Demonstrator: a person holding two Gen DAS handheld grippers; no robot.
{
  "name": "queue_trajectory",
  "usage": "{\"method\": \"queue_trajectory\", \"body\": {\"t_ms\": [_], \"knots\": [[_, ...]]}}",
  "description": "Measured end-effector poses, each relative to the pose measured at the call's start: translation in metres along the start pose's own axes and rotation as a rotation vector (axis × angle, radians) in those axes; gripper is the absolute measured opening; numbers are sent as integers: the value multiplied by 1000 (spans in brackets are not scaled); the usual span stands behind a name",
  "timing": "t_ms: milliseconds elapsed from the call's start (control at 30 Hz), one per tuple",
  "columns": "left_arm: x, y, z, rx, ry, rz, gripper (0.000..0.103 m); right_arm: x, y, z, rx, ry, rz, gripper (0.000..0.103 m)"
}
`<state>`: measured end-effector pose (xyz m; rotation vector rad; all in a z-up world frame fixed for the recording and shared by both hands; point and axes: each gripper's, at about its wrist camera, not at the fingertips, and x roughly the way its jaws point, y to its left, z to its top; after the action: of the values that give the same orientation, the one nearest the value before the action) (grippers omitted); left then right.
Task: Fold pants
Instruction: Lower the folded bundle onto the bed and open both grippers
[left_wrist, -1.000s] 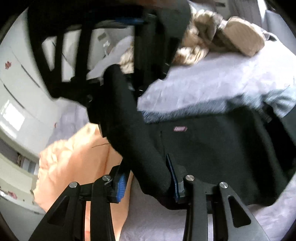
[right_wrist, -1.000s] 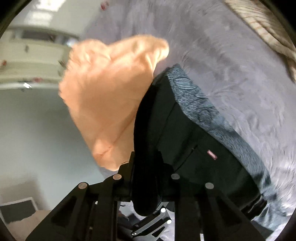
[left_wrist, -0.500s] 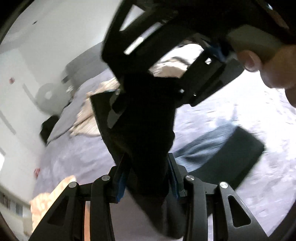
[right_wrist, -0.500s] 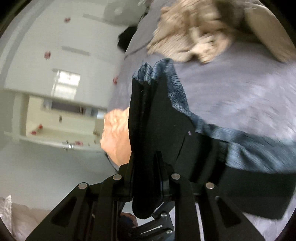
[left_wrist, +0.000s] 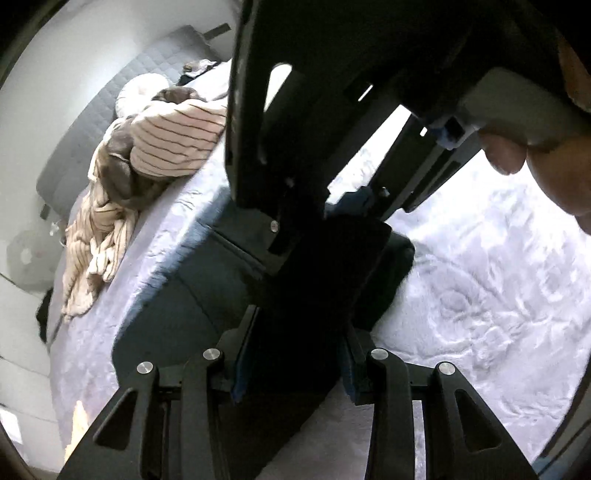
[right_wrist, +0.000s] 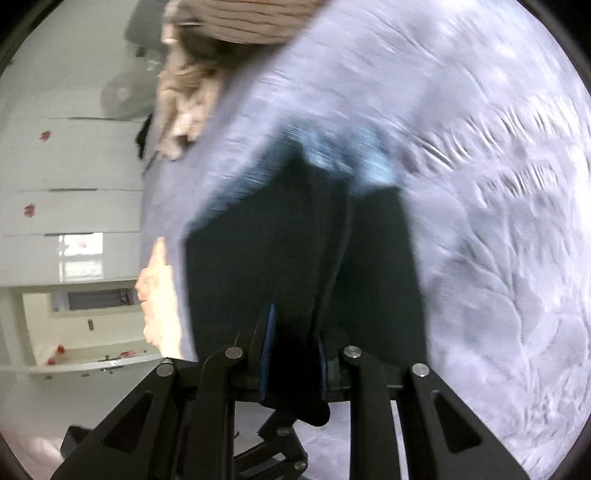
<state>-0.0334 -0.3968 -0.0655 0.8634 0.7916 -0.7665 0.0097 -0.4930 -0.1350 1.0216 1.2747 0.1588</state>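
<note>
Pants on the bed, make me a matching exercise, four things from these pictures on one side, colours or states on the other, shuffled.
Things:
1. pants
2. bedspread
3. striped blanket
4. left claw

States:
A. pale lavender, wrinkled
B. beige with dark lines, heaped
C. shut on dark cloth
D. black with a blue patterned waistband

Pairs: 1-D, 2-A, 3-B, 4-C
</note>
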Motion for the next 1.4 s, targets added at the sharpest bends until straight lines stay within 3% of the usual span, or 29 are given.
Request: {"method": "queue_trajectory", "body": {"t_ms": [100,267,367,433,600,700,800,967,1000,1033,1067,1200,1267,1300,1400], "knots": [[0,-2,-2,14,0,17,42,1,-19,-4,65,-6,63,23],[-22,15,-13,-19,3,-33,61,0,-18,1,80,3,76,26],[-34,39,-28,-71,-13,-18,61,4,-18,-1,79,-5,63,24],[-39,62,-38,-148,-4,9,61,2,-11,-4,57,-18,41,18],[-18,114,-65,-339,147,43,61,-4,9,-17,-64,-31,-83,17],[-2,132,-82,-453,240,8,61,3,-2,-20,-25,-50,-102,17],[0,140,-90,-535,272,-40,61,1,-7,-23,13,-80,-76,19],[0,146,-94,-569,295,-58,62,-5,13,-23,-39,-97,-134,25],[-1,146,-94,-570,298,-56,65,-6,18,-21,-54,-105,-156,25],[0,149,-93,-572,301,-53,80,-7,25,-17,-74,-117,-192,25],[-2,152,-93,-582,298,-49,89,-11,26,-17,-86,-123,-216,25],[-3,155,-95,-605,305,-59,89,-12,28,-6,-63,-130,-273,26],[-2,155,-97,-609,324,-67,89,-13,29,-11,-57,-128,-280,31],[-1,155,-98,-610,332,-70,89,-15,29,-16,-58,-123,-291,42],[-1,156,-101,-617,343,-76,89,-21,30,-33,-67,-116,-329,60]]}}
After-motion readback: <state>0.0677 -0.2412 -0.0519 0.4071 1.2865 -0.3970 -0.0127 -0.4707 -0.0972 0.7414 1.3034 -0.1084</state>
